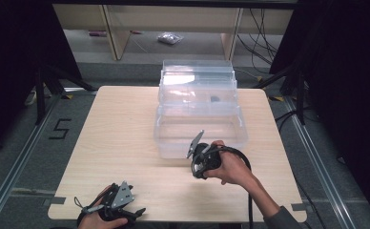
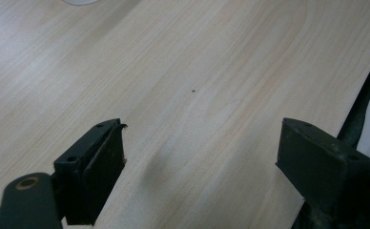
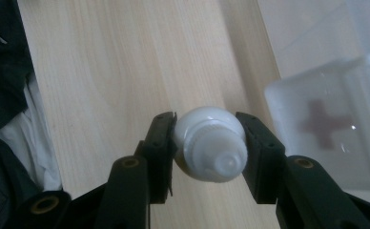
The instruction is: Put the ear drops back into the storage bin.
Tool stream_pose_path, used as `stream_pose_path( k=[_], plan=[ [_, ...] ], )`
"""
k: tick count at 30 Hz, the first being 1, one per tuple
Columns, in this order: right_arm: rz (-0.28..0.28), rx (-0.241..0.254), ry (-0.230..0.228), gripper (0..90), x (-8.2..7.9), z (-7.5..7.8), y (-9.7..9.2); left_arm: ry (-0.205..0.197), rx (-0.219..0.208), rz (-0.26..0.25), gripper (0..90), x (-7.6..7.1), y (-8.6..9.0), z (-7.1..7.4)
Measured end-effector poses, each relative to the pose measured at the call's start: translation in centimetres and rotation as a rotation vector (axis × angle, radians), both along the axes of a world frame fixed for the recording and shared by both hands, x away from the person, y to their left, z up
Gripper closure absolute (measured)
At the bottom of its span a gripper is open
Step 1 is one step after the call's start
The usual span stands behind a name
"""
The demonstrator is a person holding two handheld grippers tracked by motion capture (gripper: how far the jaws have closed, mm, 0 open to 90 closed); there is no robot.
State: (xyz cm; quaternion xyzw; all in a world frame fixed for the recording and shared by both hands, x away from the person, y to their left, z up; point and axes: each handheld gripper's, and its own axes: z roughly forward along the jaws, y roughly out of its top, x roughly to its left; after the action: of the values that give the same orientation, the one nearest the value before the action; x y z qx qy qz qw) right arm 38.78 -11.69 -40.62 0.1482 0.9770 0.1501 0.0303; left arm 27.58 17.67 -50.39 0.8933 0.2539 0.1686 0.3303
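A small white bottle (image 3: 210, 143) with a ribbed cap is clamped between the jaws of my right gripper (image 3: 206, 119), above the wooden table (image 3: 107, 71). In the high view the right gripper (image 1: 201, 164) is held by a hand just in front of a clear plastic box (image 1: 200, 129), whose tiers stand open. That box (image 3: 326, 124) carries a red cross in the right gripper view. My left gripper (image 2: 207, 138) is open over bare wood with nothing between its jaws. It (image 1: 121, 207) rests at the table's near left edge.
A small dark item (image 1: 215, 99) lies in an upper tier of the box. Wooden furniture legs, cables (image 1: 262, 28) and a small bag (image 1: 169, 38) are on the floor beyond the table. Dark cloth hangs past the table edge (image 2: 364, 105).
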Motion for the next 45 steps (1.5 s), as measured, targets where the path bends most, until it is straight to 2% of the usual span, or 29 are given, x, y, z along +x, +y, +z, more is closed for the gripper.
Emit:
stream_pose_path(
  k=[1, 7, 9, 14, 15, 16, 18, 21, 24, 26, 30, 32, 33, 35, 36, 38, 40, 41, 42, 45],
  plan=[
    [-0.031, -0.014, 0.013, 60.2, -0.2, 0.3, -0.3, 0.0, 0.005, 0.004, 15.7, 0.0, 0.0, 0.0],
    [-0.025, 0.004, 0.014, 60.2, 0.2, 1.3, -1.6, 0.0, 0.006, 0.002, 15.7, 0.0, 0.0, 0.0],
    [-0.044, 0.002, 0.016, 60.1, 0.4, 1.9, -2.3, -0.003, 0.002, 0.004, 15.7, 0.0, 0.0, 0.0],
    [-0.08, -0.011, -0.002, 60.2, 1.1, 3.6, -4.0, -0.003, 0.003, 0.004, 15.7, 0.0, 0.0, 0.0],
    [-0.08, -0.011, -0.002, 60.2, 1.1, 3.6, -4.0, -0.003, 0.003, 0.004, 15.7, 0.0, 0.0, 0.0],
    [-0.056, -0.007, -0.007, 60.2, 1.4, 3.8, -4.3, 0.0, 0.004, -0.001, 15.7, 0.0, 0.0, 0.0],
    [-0.095, -0.008, -0.012, 60.2, 1.6, 4.5, -4.8, -0.005, 0.001, 0.005, 15.7, 0.0, 0.0, 0.0],
    [-0.113, -0.031, 0.001, 60.2, 2.0, 5.4, -5.3, -0.001, 0.008, 0.002, 15.7, 0.0, 0.0, 0.0],
    [-0.11, -0.012, -0.016, 60.2, 2.6, 6.0, -5.8, -0.004, 0.013, 0.006, 15.7, 0.1, 0.0, 0.0],
    [-0.123, -0.019, -0.023, 60.2, 2.9, 6.5, -6.1, -0.001, 0.013, -0.001, 15.7, 0.1, 0.0, 0.0],
    [-0.151, -0.025, -0.024, 60.2, 3.7, 6.9, -6.7, -0.001, 0.003, 0.007, 15.7, 0.0, 0.0, 0.0],
    [-0.173, -0.032, -0.024, 60.2, 4.0, 7.1, -7.0, -0.002, 0.034, -0.018, 15.7, 0.1, 0.1, 0.1],
    [-0.174, -0.032, -0.023, 60.1, 4.2, 7.1, -7.2, -0.007, 0.012, 0.008, 15.7, 0.1, -0.1, -0.1],
    [-0.178, -0.025, -0.03, 60.1, 4.7, 7.1, -7.6, -0.004, 0.013, 0.006, 15.7, 0.1, 0.0, -0.1],
    [-0.205, -0.026, -0.019, 60.2, 4.7, 7.1, -7.7, -0.004, 0.017, 0.002, 15.7, 0.1, 0.0, -0.1],
    [-0.201, -0.028, -0.022, 60.1, 5.2, 7.1, -8.0, 0.002, 0.014, -0.001, 15.7, 0.1, 0.0, 0.0],
    [-0.228, -0.034, -0.016, 60.1, 5.6, 7.1, -8.3, 0.0, 0.011, 0.004, 15.7, 0.1, 0.0, 0.0],
    [-0.218, -0.028, -0.023, 60.2, 5.9, 7.1, -8.5, -0.002, 0.019, 0.0, 15.7, 0.1, 0.0, 0.0],
    [-0.241, -0.031, -0.02, 60.2, 6.0, 7.1, -8.6, -0.001, 0.014, 0.002, 15.7, 0.1, 0.0, -0.1],
    [-0.241, -0.027, -0.024, 60.1, 6.8, 7.3, -9.0, 0.0, 0.012, 0.004, 15.7, 0.1, 0.0, -0.1]
  ],
)
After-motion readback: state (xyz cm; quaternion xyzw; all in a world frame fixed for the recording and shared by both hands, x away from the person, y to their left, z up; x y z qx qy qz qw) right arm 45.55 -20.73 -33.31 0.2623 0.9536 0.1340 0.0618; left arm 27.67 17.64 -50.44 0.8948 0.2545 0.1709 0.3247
